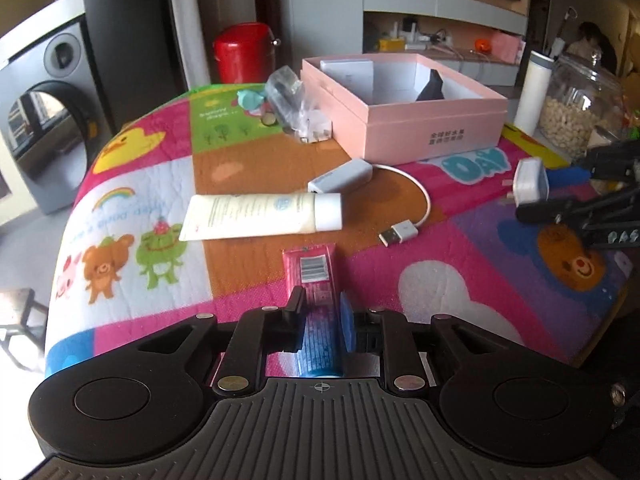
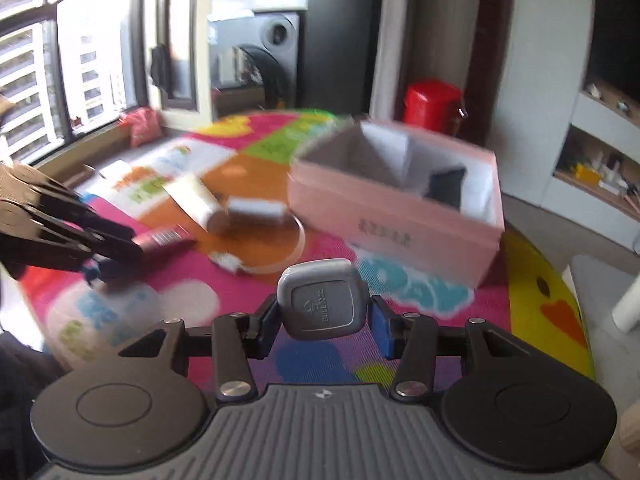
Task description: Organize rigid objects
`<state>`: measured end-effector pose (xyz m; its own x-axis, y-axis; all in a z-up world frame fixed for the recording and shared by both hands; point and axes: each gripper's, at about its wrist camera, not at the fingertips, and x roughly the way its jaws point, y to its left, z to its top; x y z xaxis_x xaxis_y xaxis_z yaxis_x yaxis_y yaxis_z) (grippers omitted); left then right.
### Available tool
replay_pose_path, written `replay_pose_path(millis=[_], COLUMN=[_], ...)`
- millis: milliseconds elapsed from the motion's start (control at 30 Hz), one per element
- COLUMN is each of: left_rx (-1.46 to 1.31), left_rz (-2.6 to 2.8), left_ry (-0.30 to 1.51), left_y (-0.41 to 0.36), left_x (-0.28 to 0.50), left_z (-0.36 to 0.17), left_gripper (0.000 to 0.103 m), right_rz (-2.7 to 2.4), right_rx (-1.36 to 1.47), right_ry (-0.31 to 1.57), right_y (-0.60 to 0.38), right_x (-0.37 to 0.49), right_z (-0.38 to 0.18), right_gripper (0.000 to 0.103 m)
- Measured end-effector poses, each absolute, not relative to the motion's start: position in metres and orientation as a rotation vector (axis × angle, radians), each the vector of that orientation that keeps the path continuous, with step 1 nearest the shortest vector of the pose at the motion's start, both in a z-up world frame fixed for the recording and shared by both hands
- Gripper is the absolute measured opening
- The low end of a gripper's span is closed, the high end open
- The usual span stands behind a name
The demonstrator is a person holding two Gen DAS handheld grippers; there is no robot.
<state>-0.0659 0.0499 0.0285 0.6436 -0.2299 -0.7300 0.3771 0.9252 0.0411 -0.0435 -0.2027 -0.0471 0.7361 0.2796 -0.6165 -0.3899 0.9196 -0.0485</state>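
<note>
My left gripper (image 1: 322,312) is shut on a pink and blue tube (image 1: 314,280) that lies lengthwise between its fingers, low over the colourful mat. My right gripper (image 2: 324,316) is shut on a grey and white plug adapter (image 2: 322,300) and holds it above the mat, in front of the open pink box (image 2: 400,216). The right gripper and adapter (image 1: 530,182) show at the right in the left wrist view. The pink box (image 1: 420,120) holds a white card and a black object (image 1: 432,88).
On the mat (image 1: 248,168) lie a white cream tube (image 1: 260,216), a white USB adapter with cable (image 1: 340,178) and a plastic bag with small items (image 1: 292,108). A glass jar (image 1: 580,104) and white cylinder (image 1: 534,96) stand at the right edge. A red bin (image 1: 242,52) stands behind.
</note>
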Motion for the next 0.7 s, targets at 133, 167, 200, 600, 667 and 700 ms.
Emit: replay_pose_path(millis=[133, 167, 200, 600, 667, 700], left_rx=[0.205, 0.217, 0.236, 0.185, 0.206, 0.222], left_rz=[-0.322, -0.303, -0.282, -0.295, -0.278, -0.271], left_ry=[0.820, 0.833, 0.881, 0.843, 0.816, 0.806], left_y=[0.046, 0.045, 0.044, 0.054, 0.050, 0.047], left_x=[-0.057, -0.055, -0.051, -0.059, -0.062, -0.064], left_z=[0.027, 0.026, 0.022, 0.018, 0.016, 0.016], left_gripper=[0.028, 0.031, 0.032, 0.032, 0.032, 0.031], right_rz=[0.349, 0.350, 0.349, 0.353, 0.352, 0.352], right_rx=[-0.174, -0.170, -0.164, -0.097, -0.097, -0.100], right_ry=[0.685, 0.689, 0.686, 0.684, 0.683, 0.683], right_y=[-0.201, -0.201, -0.201, -0.204, -0.203, -0.202], right_x=[-0.036, -0.035, -0.034, -0.026, -0.024, -0.024], right_z=[-0.064, -0.066, -0.067, -0.076, -0.076, -0.075], right_gripper=[0.047, 0.047, 0.047, 0.055, 0.055, 0.051])
